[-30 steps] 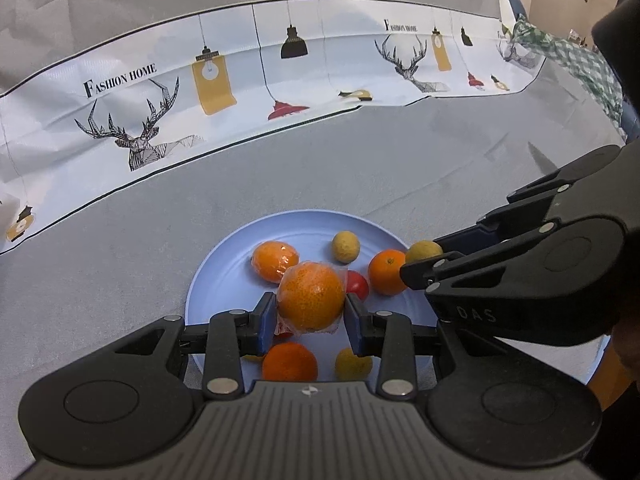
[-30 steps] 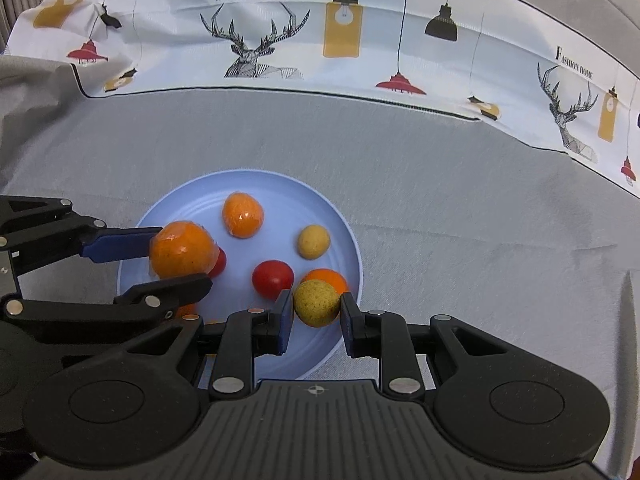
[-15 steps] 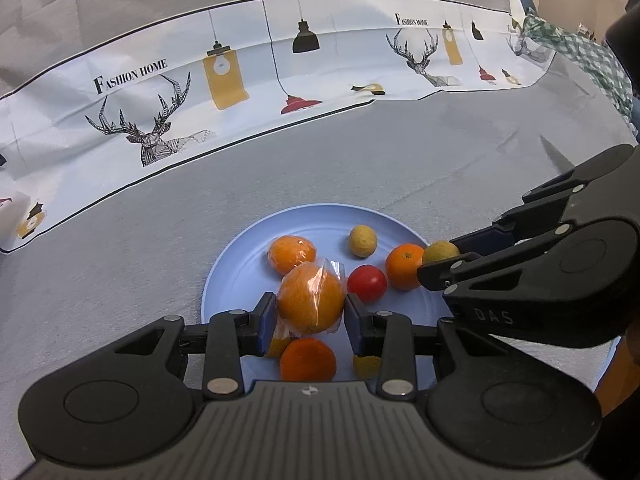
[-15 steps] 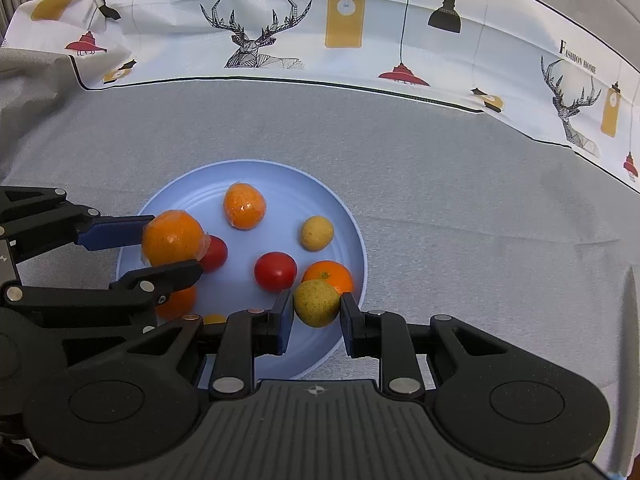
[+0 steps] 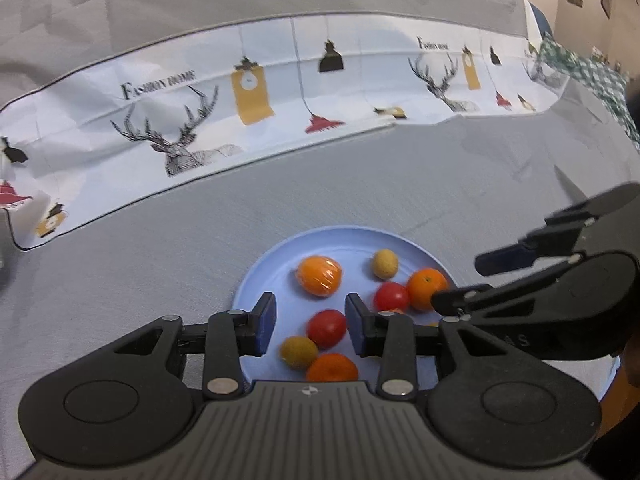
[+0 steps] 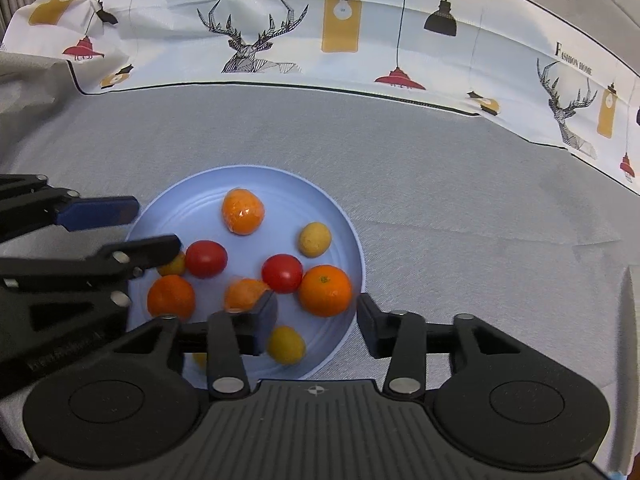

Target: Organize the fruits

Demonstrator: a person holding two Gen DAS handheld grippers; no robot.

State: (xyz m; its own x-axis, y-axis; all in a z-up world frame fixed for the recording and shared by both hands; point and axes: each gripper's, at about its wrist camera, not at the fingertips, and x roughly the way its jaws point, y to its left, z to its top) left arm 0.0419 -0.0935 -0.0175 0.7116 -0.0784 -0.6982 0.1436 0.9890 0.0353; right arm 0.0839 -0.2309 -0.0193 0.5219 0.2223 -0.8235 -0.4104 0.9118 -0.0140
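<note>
A pale blue plate (image 5: pixel 280 252) (image 6: pixel 280 204) on grey cloth holds several oranges, tomatoes and small yellow fruits. My left gripper (image 5: pixel 311 320) (image 6: pixel 156 226) hangs over the plate's left side, its jaws opening and gripping nothing; a red tomato (image 5: pixel 326 328) lies on the plate below the gap. A plastic-wrapped orange (image 6: pixel 244 294), blurred, lies on the plate beside a tomato (image 6: pixel 282 273). My right gripper (image 6: pixel 316 320) (image 5: pixel 476 280) is over the plate's near edge, jaws opening. A yellow fruit (image 6: pixel 286 344) lies loose on the plate under it.
A white cloth printed with deer and lamps (image 6: pixel 260 40) (image 5: pixel 180 148) runs along the back of the grey tablecloth (image 6: pixel 460 200). A green checked cloth (image 5: pixel 592 76) lies at the far right. Both grippers crowd the plate from opposite sides.
Both grippers have opened. The wrapped orange left the left gripper's jaws and the yellow fruit left the right gripper's jaws; both now lie on the plate.
</note>
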